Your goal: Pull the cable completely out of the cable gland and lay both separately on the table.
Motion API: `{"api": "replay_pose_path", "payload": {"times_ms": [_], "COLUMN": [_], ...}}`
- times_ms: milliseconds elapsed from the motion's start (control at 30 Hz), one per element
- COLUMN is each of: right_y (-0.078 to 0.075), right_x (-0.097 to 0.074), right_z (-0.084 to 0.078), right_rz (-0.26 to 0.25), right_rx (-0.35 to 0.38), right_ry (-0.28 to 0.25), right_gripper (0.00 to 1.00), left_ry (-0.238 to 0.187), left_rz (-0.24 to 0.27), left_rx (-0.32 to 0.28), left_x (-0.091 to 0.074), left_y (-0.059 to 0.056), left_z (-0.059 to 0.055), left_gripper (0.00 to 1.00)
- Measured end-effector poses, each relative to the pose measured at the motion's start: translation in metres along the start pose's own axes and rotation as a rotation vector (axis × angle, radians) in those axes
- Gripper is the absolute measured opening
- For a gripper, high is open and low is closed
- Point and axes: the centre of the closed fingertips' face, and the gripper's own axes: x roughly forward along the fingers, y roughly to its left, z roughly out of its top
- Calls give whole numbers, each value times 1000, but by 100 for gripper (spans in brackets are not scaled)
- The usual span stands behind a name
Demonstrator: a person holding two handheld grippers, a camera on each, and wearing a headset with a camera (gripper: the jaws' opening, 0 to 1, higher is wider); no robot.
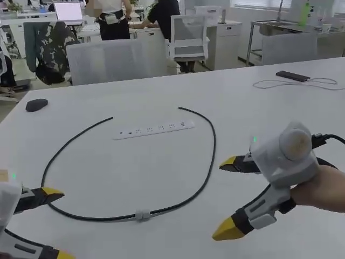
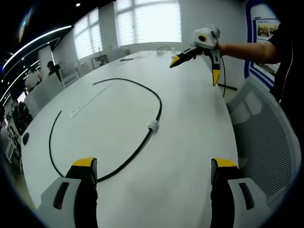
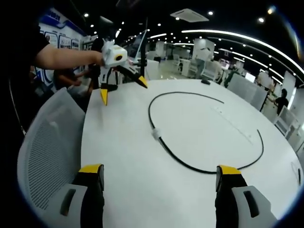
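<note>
A long black cable lies in a wide open loop on the white table. A small grey cable gland is threaded on the cable at the near side of the loop. My right gripper hovers open to the right of the gland, nothing between its yellow-tipped fingers. My left gripper is open at the bottom left, close to the loop's near-left bend. In the left gripper view the gland lies ahead of the open jaws, with the right gripper beyond. The right gripper view has the gland ahead and the left gripper beyond.
A white power strip lies inside the loop. A dark mouse sits at the far left, a phone and a thin white cord at the far right. Chairs line the far edge; people stand behind.
</note>
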Motion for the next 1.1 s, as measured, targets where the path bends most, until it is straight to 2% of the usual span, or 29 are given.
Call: {"api": "replay_pose_path", "payload": {"times_ms": [33, 133, 367, 633, 700, 900, 1000, 1100], "right_y": [-1, -1, -2, -2, -6, -6, -7, -6], "right_x": [-1, -1, 1, 6, 8, 15, 18, 23], "right_z": [3, 4, -3, -6, -5, 3, 4, 4], "right_rz": [-8, -3, -5, 10, -11, 2, 7, 23], "right_rx": [-3, 14, 5, 10, -13, -17, -24, -23], "right_ry": [-20, -26, 3, 22, 29, 26, 27, 30], "right_gripper": [99, 99, 99, 99, 99, 99, 99, 99], "left_ry": [-9, -12, 2, -4, -4, 17, 20, 10], "left_rz": [7, 3, -5, 1, 0, -6, 3, 30], "left_rx": [11, 0, 13, 17, 16, 28, 25, 27], "left_x": [0, -1, 2, 2, 2, 6, 6, 6], "left_y": [2, 2, 0, 2, 2, 2, 4, 12], "left_z": [2, 2, -4, -2, -3, -9, -10, -8], "left_gripper": [99, 99, 99, 99, 99, 99, 99, 99]}}
